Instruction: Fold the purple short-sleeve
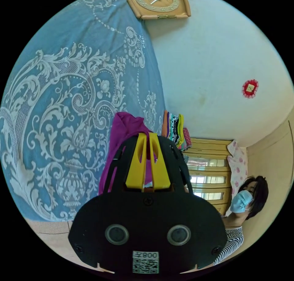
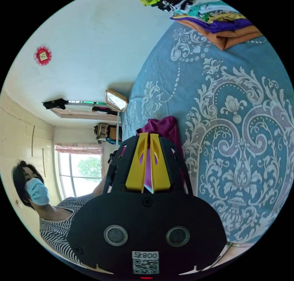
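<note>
Purple short-sleeve (image 1: 124, 130) bunched & lifted off blue patterned bedspread (image 1: 61, 109), cloth pinched btwn yellow jaws, both views.

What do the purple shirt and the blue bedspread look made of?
Shirt: thin, smooth knit or synthetic, it seems; it hangs in soft folds with a slight sheen. Bedspread: woven cloth, matte, with a pale scrollwork pattern, possibly jacquard or print; too coarse to tell which.

Right tongs (image 2: 148, 135) apparently pinch purple short-sleeve (image 2: 162, 129) over bedspread (image 2: 239, 133).

Bed (image 2: 245, 133), blue spread with white scrollwork; folded clothes stack (image 2: 214, 20) and purple short-sleeve (image 2: 163, 126) on it.
</note>
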The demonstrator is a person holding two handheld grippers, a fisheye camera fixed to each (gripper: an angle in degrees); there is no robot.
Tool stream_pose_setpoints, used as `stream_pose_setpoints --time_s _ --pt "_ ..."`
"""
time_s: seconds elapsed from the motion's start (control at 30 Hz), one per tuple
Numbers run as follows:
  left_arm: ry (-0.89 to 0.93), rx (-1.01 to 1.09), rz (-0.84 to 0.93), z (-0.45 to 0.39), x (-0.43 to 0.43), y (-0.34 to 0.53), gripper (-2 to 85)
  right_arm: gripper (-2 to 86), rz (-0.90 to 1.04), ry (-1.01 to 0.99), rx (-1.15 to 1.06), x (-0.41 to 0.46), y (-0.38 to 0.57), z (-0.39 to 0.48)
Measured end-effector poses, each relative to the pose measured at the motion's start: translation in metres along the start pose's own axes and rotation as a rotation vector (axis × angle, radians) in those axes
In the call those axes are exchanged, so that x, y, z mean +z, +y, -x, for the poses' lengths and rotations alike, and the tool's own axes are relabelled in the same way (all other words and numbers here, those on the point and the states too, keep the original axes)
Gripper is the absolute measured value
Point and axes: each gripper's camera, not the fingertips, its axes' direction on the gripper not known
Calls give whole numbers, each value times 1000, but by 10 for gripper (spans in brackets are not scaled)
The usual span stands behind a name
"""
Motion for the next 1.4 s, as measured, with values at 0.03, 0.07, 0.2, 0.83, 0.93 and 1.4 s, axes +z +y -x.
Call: stream_pose_setpoints --time_s 0.03,0.07,0.2,0.83,0.93,1.4 --pt "-8 -14 -1 3 9 -15 15 6 7 8 19 17 -12 -10" --pt "-11 -27 0 6 18 -29 15 7 10 9 26 25 -18 -15" --pt "-19 -62 -9 12 43 -69 17 7 29 18 68 77 -54 -44" --pt "32 -45 -54 -32 115 -205 42 11 34 20 55 208 -148 -60" --pt "61 -55 -119 -40 117 -218 61 13 28 15 68 222 -165 -56" --pt "-68 221 41 -152 206 -226 26 17 0 7 74 253 -217 4"
